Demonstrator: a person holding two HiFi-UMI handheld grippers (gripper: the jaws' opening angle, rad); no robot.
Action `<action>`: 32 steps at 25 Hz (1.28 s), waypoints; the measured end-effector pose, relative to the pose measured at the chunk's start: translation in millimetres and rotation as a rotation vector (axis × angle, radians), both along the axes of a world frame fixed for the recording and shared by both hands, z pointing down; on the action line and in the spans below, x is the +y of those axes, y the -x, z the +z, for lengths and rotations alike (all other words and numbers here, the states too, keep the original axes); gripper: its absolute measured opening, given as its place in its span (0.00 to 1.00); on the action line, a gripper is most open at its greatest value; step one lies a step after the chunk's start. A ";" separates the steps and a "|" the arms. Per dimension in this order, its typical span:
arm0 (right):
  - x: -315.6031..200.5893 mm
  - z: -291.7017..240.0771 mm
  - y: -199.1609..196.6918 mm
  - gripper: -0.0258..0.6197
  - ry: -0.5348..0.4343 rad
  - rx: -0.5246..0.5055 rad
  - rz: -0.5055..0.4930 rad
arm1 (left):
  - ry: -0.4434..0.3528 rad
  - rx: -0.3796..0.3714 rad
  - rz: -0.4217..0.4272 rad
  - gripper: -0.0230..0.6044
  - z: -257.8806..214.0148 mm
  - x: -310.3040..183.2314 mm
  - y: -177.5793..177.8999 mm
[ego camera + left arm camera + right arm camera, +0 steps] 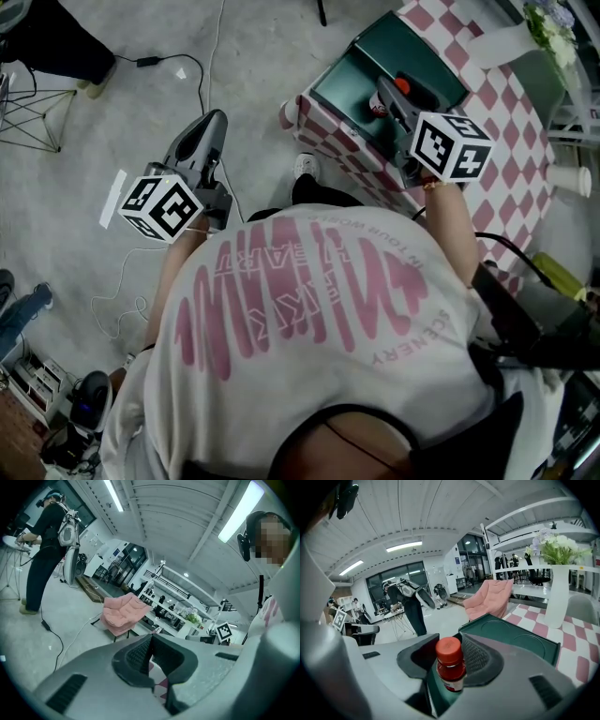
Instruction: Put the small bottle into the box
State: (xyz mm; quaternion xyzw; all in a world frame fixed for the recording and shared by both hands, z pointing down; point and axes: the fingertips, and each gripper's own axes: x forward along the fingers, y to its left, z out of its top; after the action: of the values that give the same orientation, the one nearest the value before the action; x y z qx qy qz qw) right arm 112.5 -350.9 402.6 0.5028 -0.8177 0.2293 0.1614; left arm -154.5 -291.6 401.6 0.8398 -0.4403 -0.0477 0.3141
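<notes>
Head view looks steeply down past the person's shirt, which fills the lower half of the picture, to a surface [511, 112] under a pink-and-white checked cloth. The open dark green box [370, 66] sits at the surface's near corner. Over that box hangs the right gripper [392, 97], pinching the small bottle [382, 103]. In the right gripper view the jaws stand wide on either side of the bottle's [451, 670] red body, its orange cap [449, 651] rising just above them and the box's green panel [520, 641] spreading behind and beneath. I judge the task well advanced but unfinished: the bottle is gripped and brought over the box, not yet let go, so what remains is to set it down inside, spread the jaws and draw the gripper away. The left gripper [210, 131] hangs apart over the concrete floor, well clear of the surface. In the left gripper view its [151, 660] jaws are pressed together with nothing between them. Much is hidden: the marker cube and the jaws cover most of the box's inside, so whether the bottle's base touches the box floor cannot be told. The label print is too small to read.
</notes>
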 end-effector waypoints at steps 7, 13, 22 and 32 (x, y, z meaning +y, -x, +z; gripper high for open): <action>-4.2 14.9 0.6 0.28 0.035 0.011 -0.011 | 0.033 0.007 0.041 0.05 9.8 -2.1 -15.2; -8.8 26.6 5.9 0.28 0.066 0.018 -0.023 | 0.054 0.018 0.073 0.05 15.8 -8.2 -27.5; -10.1 39.6 7.6 0.28 0.091 0.035 -0.025 | 0.053 0.024 0.073 0.05 17.2 -14.9 -28.5; -12.2 47.3 9.5 0.28 0.107 0.053 -0.042 | 0.053 0.026 0.052 0.05 18.6 -13.6 -25.0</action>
State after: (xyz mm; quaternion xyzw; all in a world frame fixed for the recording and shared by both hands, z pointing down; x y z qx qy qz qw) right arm 103.0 -363.1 449.9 0.4821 -0.8100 0.2561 0.2142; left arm -129.5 -305.2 420.2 0.8416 -0.4152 -0.0388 0.3432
